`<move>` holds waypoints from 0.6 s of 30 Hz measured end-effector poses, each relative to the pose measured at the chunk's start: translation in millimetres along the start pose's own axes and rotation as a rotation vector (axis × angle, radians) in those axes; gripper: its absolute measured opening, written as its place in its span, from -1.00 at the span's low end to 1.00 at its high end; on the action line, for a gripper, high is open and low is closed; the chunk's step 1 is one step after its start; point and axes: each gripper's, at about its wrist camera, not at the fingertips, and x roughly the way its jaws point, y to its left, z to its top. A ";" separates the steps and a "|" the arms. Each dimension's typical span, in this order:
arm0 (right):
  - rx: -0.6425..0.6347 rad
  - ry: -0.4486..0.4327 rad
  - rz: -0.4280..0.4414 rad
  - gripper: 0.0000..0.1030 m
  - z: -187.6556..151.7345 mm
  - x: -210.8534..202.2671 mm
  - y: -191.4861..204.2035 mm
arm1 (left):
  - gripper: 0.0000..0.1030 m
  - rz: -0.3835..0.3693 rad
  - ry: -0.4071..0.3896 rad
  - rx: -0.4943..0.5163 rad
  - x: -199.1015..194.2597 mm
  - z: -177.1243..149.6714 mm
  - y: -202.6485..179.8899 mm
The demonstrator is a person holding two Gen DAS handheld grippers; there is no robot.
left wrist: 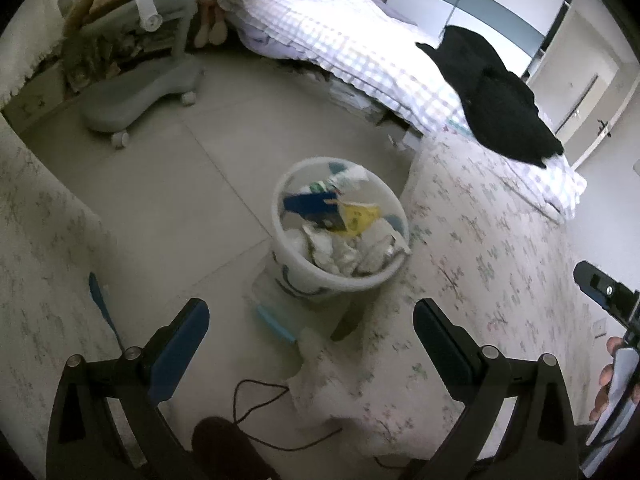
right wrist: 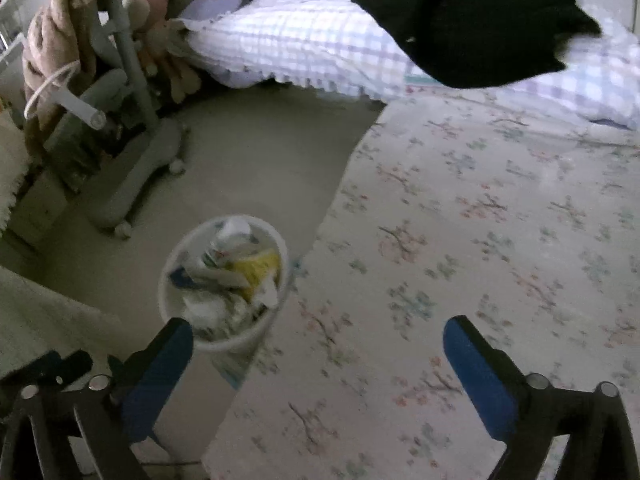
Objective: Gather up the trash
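A white trash bin [left wrist: 304, 276] stands on the tiled floor beside the bed. It is filled with crumpled paper, a yellow wrapper [left wrist: 358, 216] and a dark blue box [left wrist: 308, 204]. It also shows in the right wrist view [right wrist: 176, 264]. My left gripper [left wrist: 312, 320] is open and empty, held above and in front of the bin. My right gripper [right wrist: 318, 336] is open and empty, over the edge of the floral sheet [right wrist: 460, 240], with the bin by its left finger.
A bed with a floral sheet [left wrist: 480, 248], a checked quilt [left wrist: 340, 40] and a black garment [left wrist: 492, 96]. A grey wheeled chair base [left wrist: 136, 92] at the back left. A black cable [left wrist: 256, 396] and a blue-edged item [left wrist: 276, 320] lie on the floor.
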 end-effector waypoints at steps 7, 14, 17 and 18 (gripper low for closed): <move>0.038 -0.037 -0.035 1.00 -34.3 -26.4 -17.7 | 1.00 0.003 -0.012 0.060 -12.2 -26.6 -36.5; 0.102 -0.083 -0.143 1.00 -62.3 -40.8 -42.9 | 1.00 -0.002 -0.013 0.105 -16.3 -38.6 -55.2; 0.133 -0.112 -0.169 1.00 -72.6 -46.6 -50.0 | 1.00 0.015 -0.044 0.133 -23.1 -41.1 -60.3; 0.141 -0.122 -0.182 1.00 -76.4 -47.4 -51.7 | 1.00 0.021 -0.051 0.140 -23.9 -41.7 -61.5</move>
